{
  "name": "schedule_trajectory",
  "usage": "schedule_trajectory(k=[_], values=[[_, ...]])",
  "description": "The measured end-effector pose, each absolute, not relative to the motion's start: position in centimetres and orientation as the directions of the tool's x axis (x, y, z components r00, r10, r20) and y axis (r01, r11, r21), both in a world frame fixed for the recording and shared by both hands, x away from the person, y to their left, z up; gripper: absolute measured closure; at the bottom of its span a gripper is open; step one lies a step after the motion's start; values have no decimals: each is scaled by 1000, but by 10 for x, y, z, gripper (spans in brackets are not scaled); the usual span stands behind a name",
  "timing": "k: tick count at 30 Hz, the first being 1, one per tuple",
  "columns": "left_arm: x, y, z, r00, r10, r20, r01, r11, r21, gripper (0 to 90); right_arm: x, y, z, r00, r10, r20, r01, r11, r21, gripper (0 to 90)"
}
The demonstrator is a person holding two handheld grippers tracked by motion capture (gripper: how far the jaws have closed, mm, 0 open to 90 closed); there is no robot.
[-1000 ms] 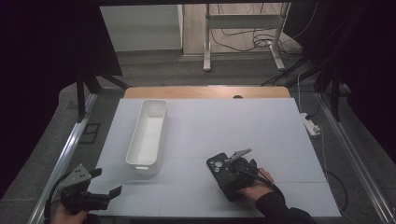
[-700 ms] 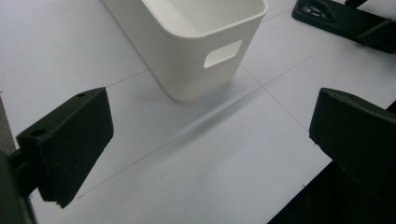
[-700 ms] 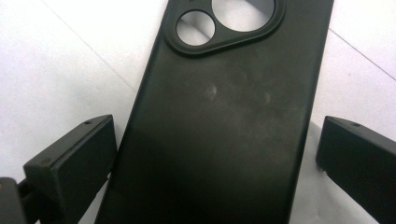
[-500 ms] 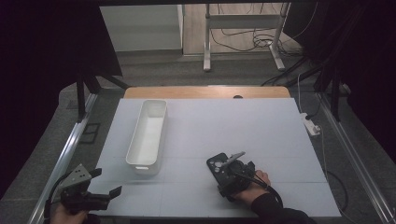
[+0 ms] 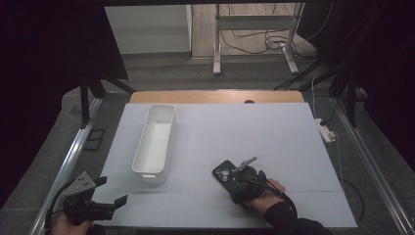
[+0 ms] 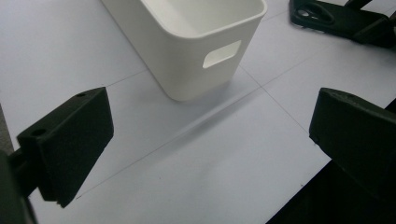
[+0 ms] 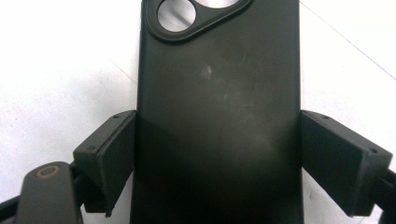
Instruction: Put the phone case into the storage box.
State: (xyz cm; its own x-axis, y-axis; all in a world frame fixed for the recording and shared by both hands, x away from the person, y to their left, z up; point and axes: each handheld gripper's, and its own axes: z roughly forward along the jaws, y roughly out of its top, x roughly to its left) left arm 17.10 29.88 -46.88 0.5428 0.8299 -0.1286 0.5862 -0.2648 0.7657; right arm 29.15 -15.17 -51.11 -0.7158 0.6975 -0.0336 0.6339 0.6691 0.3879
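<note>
A black phone case (image 5: 224,172) lies flat on the white table (image 5: 254,132), camera cutout pointing away from the person. My right gripper (image 5: 235,179) is low over its near end, held by a hand from the bottom edge. In the right gripper view both jaws press against the long sides of the case (image 7: 219,84), so the right gripper (image 7: 218,140) is shut on it. My left gripper (image 5: 111,191) hovers at the table's front left corner, open, with nothing between its jaws. In the left gripper view, the left gripper (image 6: 205,135) frames bare table, with the case (image 6: 327,16) far off.
A long white bin (image 5: 142,147) stands left of centre, its near end wall with a handle slot (image 6: 187,60) just beyond my left gripper. A wooden strip (image 5: 215,96) edges the table's far side. A power strip (image 5: 326,133) lies off the right edge.
The right hand has shifted slightly on the phone case and sits a bit lower. The left gripper and the bin have not moved.
</note>
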Motion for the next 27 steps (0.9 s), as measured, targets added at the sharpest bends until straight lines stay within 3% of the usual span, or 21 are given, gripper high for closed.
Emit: schedule_trajectory(k=[27], values=[[178,284,-456,612,782,-118,532,-297,793,0,292,-168,-471,-767,641,30,528,604,597,152]])
